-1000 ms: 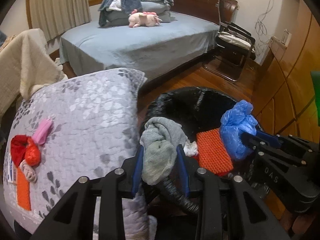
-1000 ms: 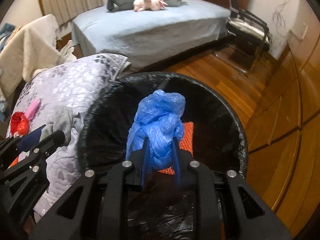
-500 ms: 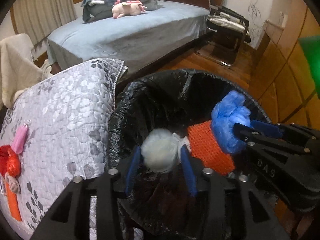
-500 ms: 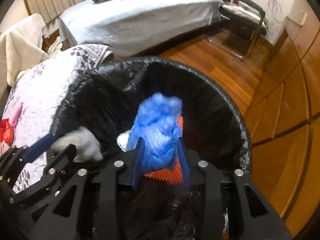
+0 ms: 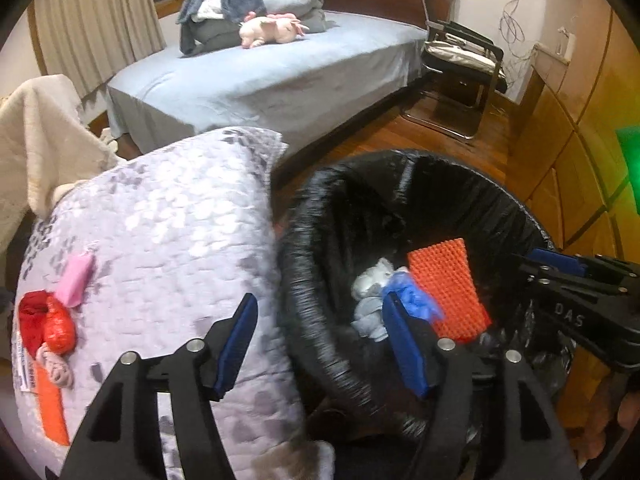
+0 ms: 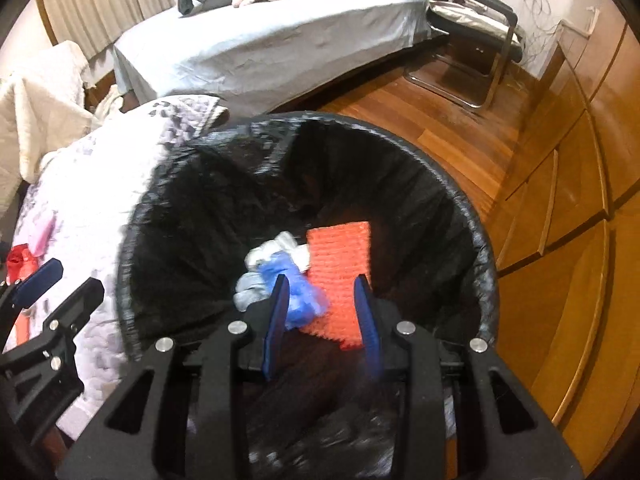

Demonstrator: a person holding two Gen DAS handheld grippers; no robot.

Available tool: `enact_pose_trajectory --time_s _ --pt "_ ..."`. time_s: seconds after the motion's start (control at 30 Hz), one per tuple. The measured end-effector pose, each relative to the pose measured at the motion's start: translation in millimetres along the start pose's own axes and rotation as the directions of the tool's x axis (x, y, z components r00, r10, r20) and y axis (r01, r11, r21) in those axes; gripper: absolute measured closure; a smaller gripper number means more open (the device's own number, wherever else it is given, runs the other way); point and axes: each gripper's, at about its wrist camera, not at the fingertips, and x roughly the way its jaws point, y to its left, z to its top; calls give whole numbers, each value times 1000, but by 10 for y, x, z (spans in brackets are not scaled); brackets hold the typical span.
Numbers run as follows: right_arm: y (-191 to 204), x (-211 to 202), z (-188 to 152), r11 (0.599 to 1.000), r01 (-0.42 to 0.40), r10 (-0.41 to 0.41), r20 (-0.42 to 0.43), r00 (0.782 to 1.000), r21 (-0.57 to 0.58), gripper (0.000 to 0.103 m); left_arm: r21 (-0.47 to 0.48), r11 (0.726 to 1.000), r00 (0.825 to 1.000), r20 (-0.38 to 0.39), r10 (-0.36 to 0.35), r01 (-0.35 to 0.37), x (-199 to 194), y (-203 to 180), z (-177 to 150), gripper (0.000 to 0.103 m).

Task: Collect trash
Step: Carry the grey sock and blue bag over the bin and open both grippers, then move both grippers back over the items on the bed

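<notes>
Below both grippers, a black-lined bin (image 6: 476, 240) holds the grey sock (image 6: 250, 294), blue bag (image 6: 300, 296) and orange mesh (image 6: 340, 256). Left gripper (image 5: 320, 316): jaws opening, nothing between them. Right gripper (image 6: 322, 300): released, empty; its body reads "DAS". Left of the left gripper, red trash (image 5: 48, 324) lies on a quilt (image 5: 168, 232).

Each tool (image 5: 320, 332) (image 6: 322, 308) is a black skeletal frame with silver screws and blue finger pads, one side lettered "DAS".
</notes>
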Motion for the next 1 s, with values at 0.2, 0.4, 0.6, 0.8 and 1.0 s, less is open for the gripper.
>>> enact_pose_trajectory --time_s 0.2,0.4,0.6,0.8,1.0 --pt "514 -323 -175 997 -43 45 40 998 -59 67 -56 998 1000 21 23 -22 -282 525 -189 35" --pt "1324 -494 -328 979 -118 127 44 991 -167 67 -117 990 996 43 83 -77 -536 1192 -442 34" --pt "2061 -491 -456 953 -174 185 18 983 -248 67 -183 971 986 46 163 -152 -745 2020 -748 34" --pt "2639 -456 -599 936 -195 208 14 978 -294 66 -237 948 974 28 226 -213 -826 2721 -1056 34" --pt "3128 -367 -732 925 -222 234 2 972 -309 66 -264 930 964 3 265 -255 -855 3284 -1360 34"
